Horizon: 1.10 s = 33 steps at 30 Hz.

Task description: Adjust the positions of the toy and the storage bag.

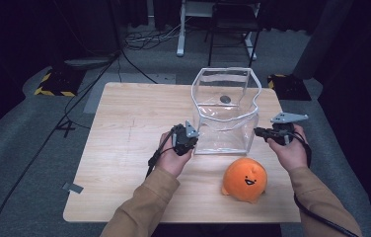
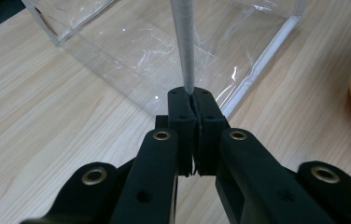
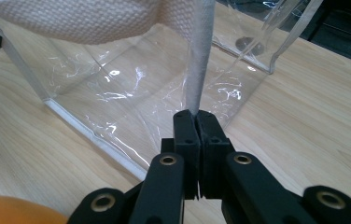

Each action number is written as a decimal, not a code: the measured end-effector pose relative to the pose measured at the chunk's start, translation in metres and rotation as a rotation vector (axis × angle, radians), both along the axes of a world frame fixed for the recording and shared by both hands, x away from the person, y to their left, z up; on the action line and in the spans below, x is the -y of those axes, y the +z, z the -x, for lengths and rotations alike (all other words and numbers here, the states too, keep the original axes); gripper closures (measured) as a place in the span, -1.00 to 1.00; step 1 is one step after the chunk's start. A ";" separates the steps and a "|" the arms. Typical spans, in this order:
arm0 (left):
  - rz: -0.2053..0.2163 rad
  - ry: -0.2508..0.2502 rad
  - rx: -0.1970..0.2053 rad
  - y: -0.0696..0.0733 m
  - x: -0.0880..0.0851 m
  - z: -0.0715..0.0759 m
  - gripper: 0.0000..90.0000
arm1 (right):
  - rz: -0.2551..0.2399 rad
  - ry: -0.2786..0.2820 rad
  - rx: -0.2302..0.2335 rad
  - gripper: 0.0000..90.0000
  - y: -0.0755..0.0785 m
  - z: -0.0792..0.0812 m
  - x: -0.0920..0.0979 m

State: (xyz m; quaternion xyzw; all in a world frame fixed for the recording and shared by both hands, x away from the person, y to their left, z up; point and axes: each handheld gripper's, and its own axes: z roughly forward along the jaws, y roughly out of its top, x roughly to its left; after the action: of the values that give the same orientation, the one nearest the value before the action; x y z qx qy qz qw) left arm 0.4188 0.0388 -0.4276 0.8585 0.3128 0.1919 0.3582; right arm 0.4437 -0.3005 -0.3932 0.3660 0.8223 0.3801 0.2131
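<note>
High view shows a clear plastic bag (image 1: pixel 225 118) standing open near the middle of the wooden tabletop (image 1: pixel 124 148), its mouth facing up and its white-trimmed rim wavy. A small dark round piece sits on its far wall. The left gripper (image 1: pixel 189 138) meets the bag at its near left corner, and the right gripper (image 1: pixel 258 132) meets it at its near right side, each held in one of the person's hands, with tan sleeves coming in from the bottom edge. An orange plush toy (image 1: pixel 245 179) with a small smiling face lies on the tabletop just in front of the bag, between the two forearms and nearer the right one.

Left gripper view shows the left gripper (image 2: pixel 193 100) with its jaws pressed fully together on the bag's white edge trim (image 2: pixel 184 42), which rises straight up from between them; the bag's clear wall lies behind, and the orange toy shows at the right edge.

Right gripper view shows the right gripper (image 3: pixel 195 114) with its jaws likewise closed tight on a strip of the white woven trim (image 3: pixel 199 51), which runs upward from the tips. A broader band of that webbing crosses the top of this view, and the clear bag stands behind it on the tabletop.
</note>
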 end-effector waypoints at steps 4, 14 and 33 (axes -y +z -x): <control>-0.008 0.030 0.007 0.002 -0.016 0.005 0.95 | 0.010 0.032 0.003 0.96 0.002 -0.004 -0.017; -0.013 0.106 0.000 -0.002 -0.060 0.024 0.95 | 0.018 0.121 -0.009 0.96 0.001 -0.009 -0.064; 0.014 0.102 -0.004 -0.006 -0.111 0.096 0.95 | 0.006 0.261 -0.071 0.97 0.006 0.060 -0.104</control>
State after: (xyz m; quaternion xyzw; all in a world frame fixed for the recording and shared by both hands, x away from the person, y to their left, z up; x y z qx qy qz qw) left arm 0.3229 0.1498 -0.4337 0.8392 0.3583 0.2058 0.3535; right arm 0.3835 -0.1965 -0.3869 0.2683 0.8711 0.3890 0.1338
